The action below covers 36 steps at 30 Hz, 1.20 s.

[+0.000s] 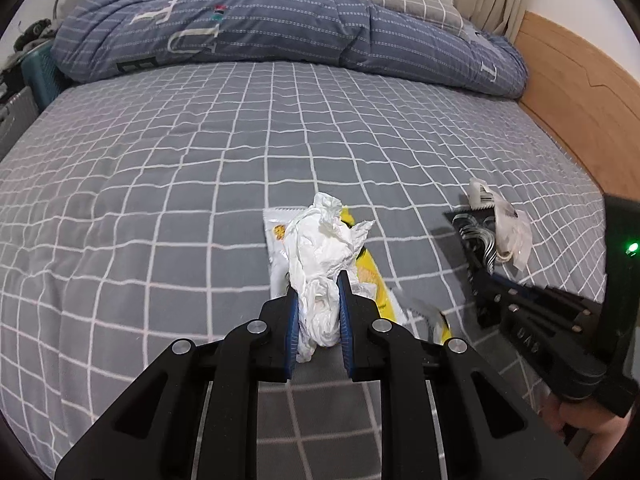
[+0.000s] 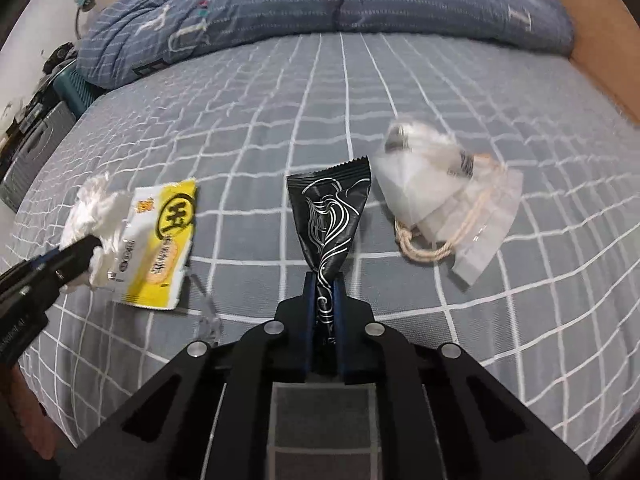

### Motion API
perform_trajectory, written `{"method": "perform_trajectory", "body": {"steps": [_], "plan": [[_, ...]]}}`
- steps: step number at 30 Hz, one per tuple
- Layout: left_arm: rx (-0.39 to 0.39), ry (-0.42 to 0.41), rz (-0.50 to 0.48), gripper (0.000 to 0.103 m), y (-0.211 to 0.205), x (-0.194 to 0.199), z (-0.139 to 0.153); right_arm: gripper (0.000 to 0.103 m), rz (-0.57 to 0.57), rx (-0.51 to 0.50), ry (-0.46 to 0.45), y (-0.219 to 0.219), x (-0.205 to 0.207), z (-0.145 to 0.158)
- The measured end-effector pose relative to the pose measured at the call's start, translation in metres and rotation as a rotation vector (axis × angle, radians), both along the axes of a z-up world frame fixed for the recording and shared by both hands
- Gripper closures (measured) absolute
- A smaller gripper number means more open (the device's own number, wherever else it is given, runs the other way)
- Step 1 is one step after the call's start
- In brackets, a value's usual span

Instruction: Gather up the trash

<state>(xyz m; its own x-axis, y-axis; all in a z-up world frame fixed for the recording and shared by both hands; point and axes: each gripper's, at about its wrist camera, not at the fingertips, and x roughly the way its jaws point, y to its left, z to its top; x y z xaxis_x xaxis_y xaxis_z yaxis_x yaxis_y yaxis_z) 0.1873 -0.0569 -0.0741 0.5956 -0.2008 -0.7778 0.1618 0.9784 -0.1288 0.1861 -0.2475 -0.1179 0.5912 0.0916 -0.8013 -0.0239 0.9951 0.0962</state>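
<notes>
Two pieces of trash are gripped, one per gripper; at least two more lie on the bed, so I judge the job roughly half done, w/ no bin visible in either view.

Left wrist view: left gripper [image 1: 318, 300] has its jaws pressed onto a crumpled tissue [image 1: 326, 252], which sits between the blue pads [image 1: 293, 320] and sticks out past the tips, toward the duvet [image 1: 280, 28]. Using the tissue as landmark: yellow wrapper [image 1: 370, 276] lies just behind and under it on the sheet [image 1: 160, 140], partly hidden, and whether the two touch I can't tell. Right of the tissue, well apart, is the right gripper [image 1: 486, 276], seen from the side, w/ a black wrapper [image 1: 474, 228] at its tips. Just beyond that, a clear bag [image 1: 510, 232]. A hand [image 1: 592, 432] shows at the lower right edge.

Right wrist view: right gripper [image 2: 325, 288] is clamped on the black wrapper [image 2: 330, 216], pinching its narrow lower end; the wide serrated end fans out beyond the tips. Wrapper as landmark now: clear bag [image 2: 452, 204] w/ a cord lies just right of it on the sheet [image 2: 280, 100], not touching as far as I can see. Left of it, apart, the yellow wrapper [image 2: 160, 240], and at that wrapper's left edge the left gripper [image 2: 80, 250] w/ the tissue [image 2: 98, 208].

Left to do, by my read: yellow wrapper and clear bag need picking up, and both held pieces need dropping somewhere.
</notes>
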Motion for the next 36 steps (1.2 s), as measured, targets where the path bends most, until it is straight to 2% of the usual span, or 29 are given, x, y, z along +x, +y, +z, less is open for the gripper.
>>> {"method": "perform_trajectory", "body": {"steps": [8, 16, 36], "plan": [[-0.014, -0.002, 0.024, 0.087, 0.013, -0.026, 0.001, 0.095, 0.031, -0.037, -0.073, 0.017, -0.026, 0.022], [-0.013, -0.044, 0.036, 0.087, 0.018, -0.055, 0.011, 0.095, 0.047, -0.054, -0.126, 0.025, -0.061, 0.042], [-0.009, -0.051, 0.043, 0.087, 0.018, -0.115, 0.013, 0.095, 0.054, -0.049, -0.137, 0.032, -0.116, 0.052]]}}
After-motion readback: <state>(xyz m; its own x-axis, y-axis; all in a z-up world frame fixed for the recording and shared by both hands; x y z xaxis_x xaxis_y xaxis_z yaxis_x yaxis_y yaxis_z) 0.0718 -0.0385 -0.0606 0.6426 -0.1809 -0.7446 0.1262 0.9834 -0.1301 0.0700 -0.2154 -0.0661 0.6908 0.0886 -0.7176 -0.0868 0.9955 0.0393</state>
